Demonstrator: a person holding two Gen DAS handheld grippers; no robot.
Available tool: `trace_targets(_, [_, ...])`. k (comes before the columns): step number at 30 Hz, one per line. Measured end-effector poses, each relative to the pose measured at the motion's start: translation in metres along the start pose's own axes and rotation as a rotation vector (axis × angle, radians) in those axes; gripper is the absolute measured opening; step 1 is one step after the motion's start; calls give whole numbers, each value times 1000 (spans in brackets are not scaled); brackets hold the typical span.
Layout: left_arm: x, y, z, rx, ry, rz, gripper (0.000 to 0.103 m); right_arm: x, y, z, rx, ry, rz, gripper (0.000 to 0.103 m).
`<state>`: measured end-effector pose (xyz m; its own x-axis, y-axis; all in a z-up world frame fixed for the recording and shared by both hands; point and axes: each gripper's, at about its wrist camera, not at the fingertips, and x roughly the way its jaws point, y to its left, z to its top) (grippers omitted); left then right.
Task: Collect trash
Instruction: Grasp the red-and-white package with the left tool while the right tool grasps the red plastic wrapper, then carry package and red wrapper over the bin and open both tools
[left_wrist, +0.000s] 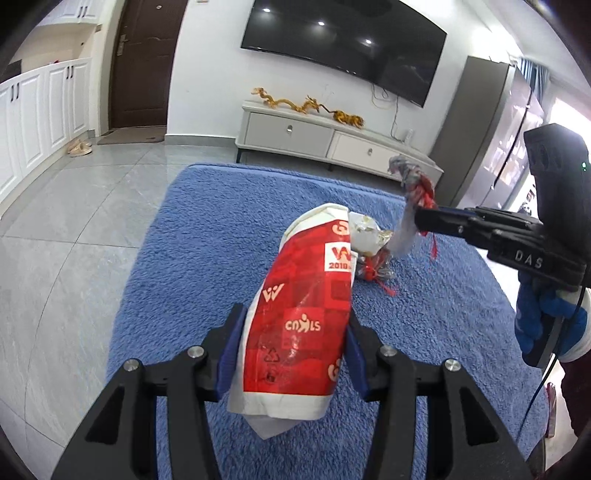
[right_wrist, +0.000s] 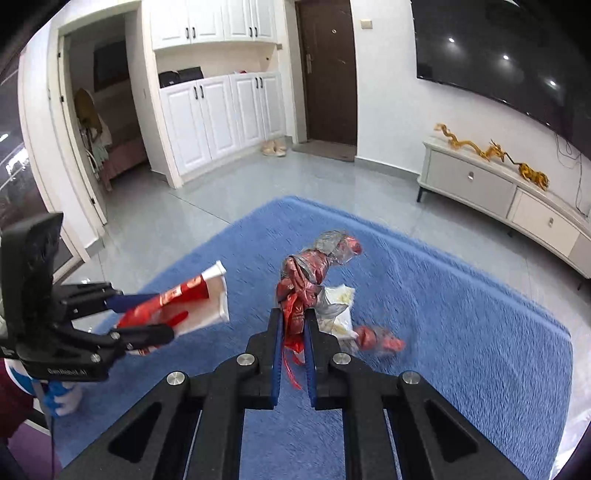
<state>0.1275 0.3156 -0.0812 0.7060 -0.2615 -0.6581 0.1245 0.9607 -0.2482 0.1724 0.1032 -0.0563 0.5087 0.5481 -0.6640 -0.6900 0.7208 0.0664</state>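
Trash remaining on the blue rug (right_wrist: 461, 332), a white wrapper (right_wrist: 340, 314), lay just beyond my right gripper (right_wrist: 295, 325), clamped on red foil (right_wrist: 303, 280); my left gripper (left_wrist: 291, 347) squeezed a paper bag (left_wrist: 299, 325).

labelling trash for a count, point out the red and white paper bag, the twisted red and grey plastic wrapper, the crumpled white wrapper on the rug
red and white paper bag (left_wrist: 299, 317), left wrist view, red printed face
twisted red and grey plastic wrapper (right_wrist: 306, 269), right wrist view, twisted middle
crumpled white wrapper (right_wrist: 341, 306), right wrist view, upper crumple

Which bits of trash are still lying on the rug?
The crumpled white wrapper and small red wrapper; the red-and-white bag and twisted foil are held up.
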Motion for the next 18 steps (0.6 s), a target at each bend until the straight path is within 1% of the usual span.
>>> trace_targets(4, [-15, 3, -1, -17, -16, 15, 47, -15, 1, 9, 9, -34, 12, 10])
trace_targets(8, [-32, 1, 2, -30, -42, 24, 47, -41, -4, 11, 35, -84, 8, 10])
trace_targets(11, [-47, -4, 7, -43, -68, 17, 47, -66, -11, 8, 71, -126, -3, 10])
trace_targets(14, [-62, -15, 13, -43, -95, 12, 47, -91, -23, 0, 104, -160, -22, 10])
trace_targets(18, [-73, -43, 21, -38, -117, -29, 47, -126, -38, -17, 183, -210, -49, 10])
